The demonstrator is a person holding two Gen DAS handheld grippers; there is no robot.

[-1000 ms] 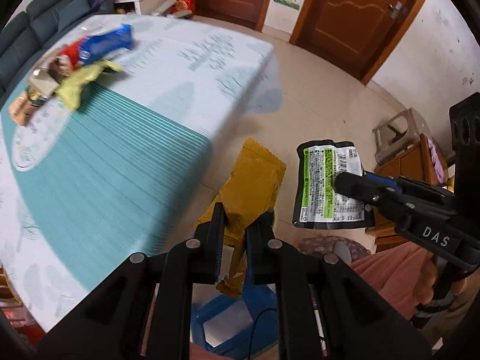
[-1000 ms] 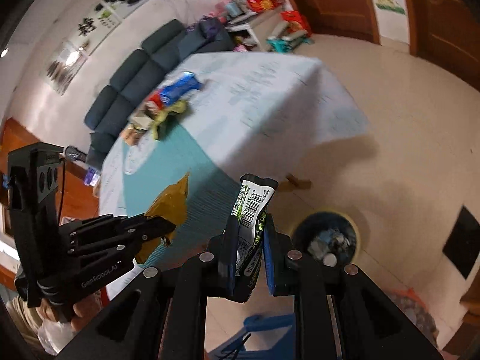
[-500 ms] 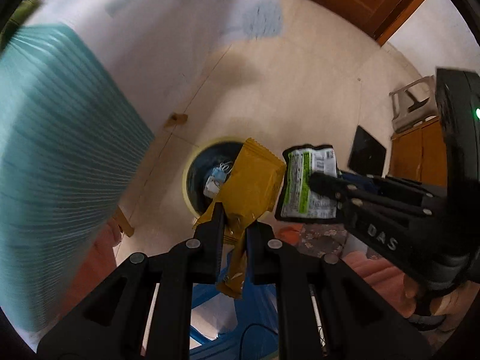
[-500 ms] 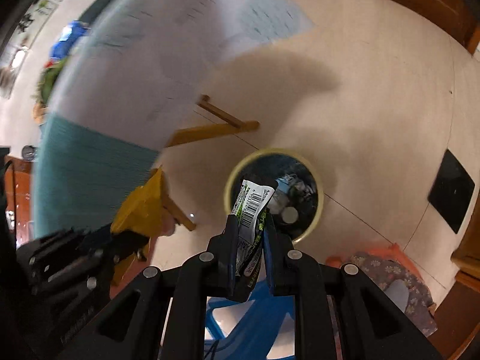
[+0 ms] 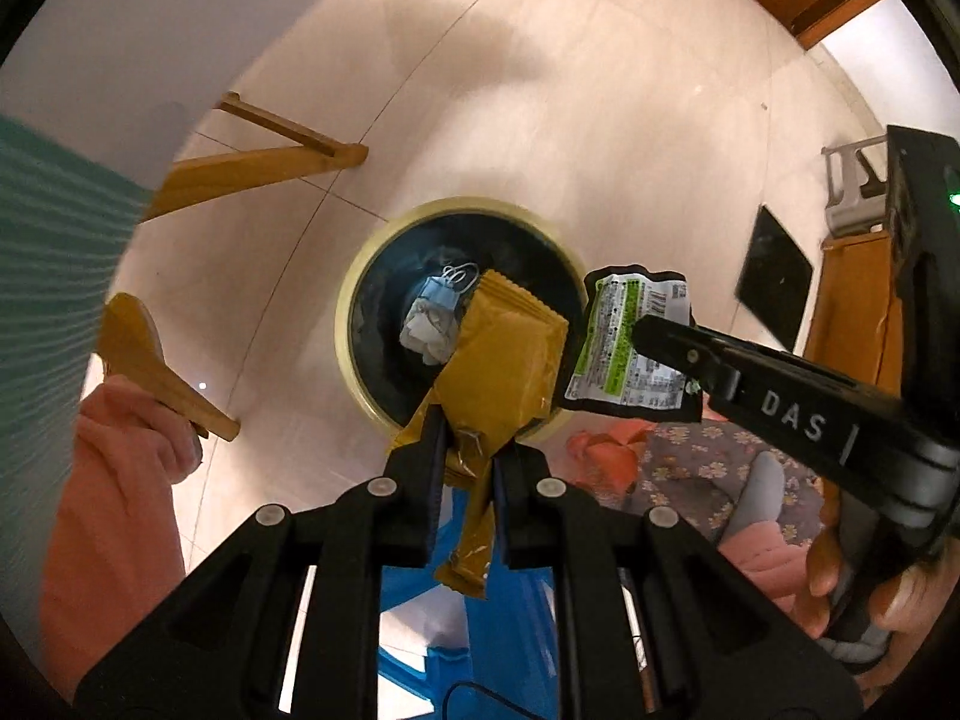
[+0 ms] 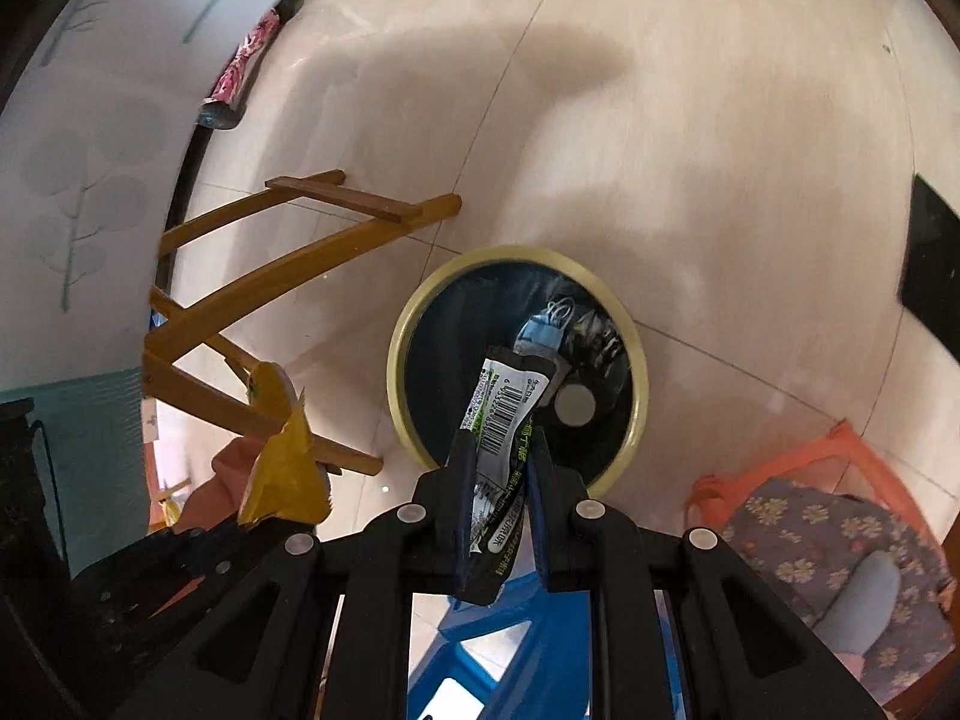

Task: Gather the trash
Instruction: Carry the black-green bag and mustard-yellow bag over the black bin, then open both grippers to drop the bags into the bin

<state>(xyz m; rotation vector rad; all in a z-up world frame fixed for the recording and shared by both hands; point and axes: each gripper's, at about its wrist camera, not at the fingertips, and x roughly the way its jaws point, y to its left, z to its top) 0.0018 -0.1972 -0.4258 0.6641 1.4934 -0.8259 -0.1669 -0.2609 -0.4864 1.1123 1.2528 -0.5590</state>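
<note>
Left wrist view: your left gripper (image 5: pixel 468 450) points down at the floor and pinches a yellow wrapper (image 5: pixel 504 372) near its lower third. The wrapper's long axis runs along the fingers; its wide crimped end points away from the camera, over the mouth of the trash bin (image 5: pixel 360 300), and a narrow tail hangs back below the pads toward the camera. The bin is round with a pale yellow rim and a dark liner, and a crumpled blue-and-white mask (image 5: pixel 433 315) lies inside.

To the right in this view, your right gripper (image 5: pixel 645 330) comes in from the side, pinching a black and green wrapper (image 5: pixel 630 354). That wrapper is held flat-face to this camera, just beside the yellow one, over the bin's right rim.

Right wrist view: the right gripper (image 6: pixel 503 450) is closed on the black and green wrapper (image 6: pixel 510 414), which is seen edge-on here. Its long axis lies along the fingers, with the barcode end pointing out over the open bin (image 6: pixel 397 360). The yellow wrapper (image 6: pixel 288 468) shows at lower left, held by the left gripper, left of the bin.

A wooden bench leg (image 6: pixel 300 264) and a blue stool (image 6: pixel 516 648) are nearby.
</note>
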